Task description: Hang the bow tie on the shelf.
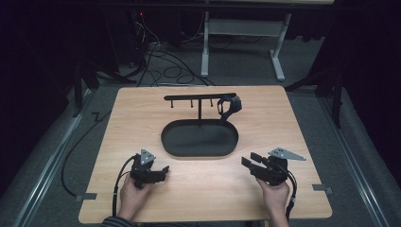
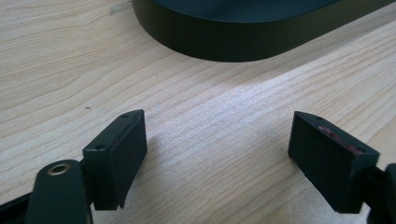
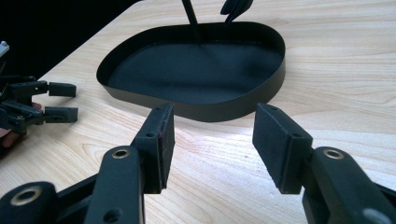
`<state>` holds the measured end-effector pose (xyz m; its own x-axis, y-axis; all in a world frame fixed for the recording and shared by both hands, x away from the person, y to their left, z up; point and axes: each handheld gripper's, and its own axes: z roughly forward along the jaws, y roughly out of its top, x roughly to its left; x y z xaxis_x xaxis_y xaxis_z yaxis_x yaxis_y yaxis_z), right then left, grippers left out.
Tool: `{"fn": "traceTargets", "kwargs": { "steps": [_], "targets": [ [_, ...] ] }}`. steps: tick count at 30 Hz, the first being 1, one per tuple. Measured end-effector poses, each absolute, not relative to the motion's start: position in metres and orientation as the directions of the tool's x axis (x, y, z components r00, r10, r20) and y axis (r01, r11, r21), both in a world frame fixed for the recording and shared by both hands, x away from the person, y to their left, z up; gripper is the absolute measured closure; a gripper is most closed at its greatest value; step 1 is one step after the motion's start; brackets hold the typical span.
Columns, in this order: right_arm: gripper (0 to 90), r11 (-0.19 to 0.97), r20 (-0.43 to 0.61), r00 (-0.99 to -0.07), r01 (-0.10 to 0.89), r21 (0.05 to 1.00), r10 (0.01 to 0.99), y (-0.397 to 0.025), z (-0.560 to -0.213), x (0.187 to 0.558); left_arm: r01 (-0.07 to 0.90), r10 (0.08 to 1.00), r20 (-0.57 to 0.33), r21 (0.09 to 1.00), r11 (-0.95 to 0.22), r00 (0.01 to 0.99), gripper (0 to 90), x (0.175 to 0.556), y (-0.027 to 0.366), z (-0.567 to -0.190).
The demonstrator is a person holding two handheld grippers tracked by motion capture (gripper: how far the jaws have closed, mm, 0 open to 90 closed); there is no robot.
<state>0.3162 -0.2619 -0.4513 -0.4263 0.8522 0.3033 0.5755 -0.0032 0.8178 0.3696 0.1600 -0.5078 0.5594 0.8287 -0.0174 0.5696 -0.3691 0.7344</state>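
Note:
A black oval tray [image 1: 170,142] sits in the middle of the wooden table [image 1: 118,118]. From its back rises a black T-shaped stand [image 1: 199,97] with small hooks. A black watch-like strap [image 1: 230,107] hangs at the stand's right end. My left gripper [image 1: 165,170] rests near the table's front left, held by a hand, open and empty. My right gripper [image 1: 251,160] rests at the front right, also open and empty. The tray wall [image 2: 224,39] lies ahead of the left gripper [image 2: 217,149]. The tray [image 3: 275,70] lies ahead of the right gripper [image 3: 212,135].
The floor around the table is dark carpet with cables [image 1: 161,66] behind the far edge. A white desk frame [image 1: 279,52] stands farther back. Small metal clips [image 1: 324,189] sit at the table's front corners. Bare wood lies between the grippers and the tray.

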Motion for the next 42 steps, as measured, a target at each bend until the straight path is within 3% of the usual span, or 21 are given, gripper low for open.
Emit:
{"fn": "traceTargets", "kwargs": {
  "steps": [42],
  "targets": [
    [50.4,0.016,0.318,-0.425,0.619,0.785,0.848,-0.242,-0.486,0.316,0.570,0.829,-0.018,0.734,-0.368,0.559,20.0,0.370,0.160,-0.508]
  ]
}}
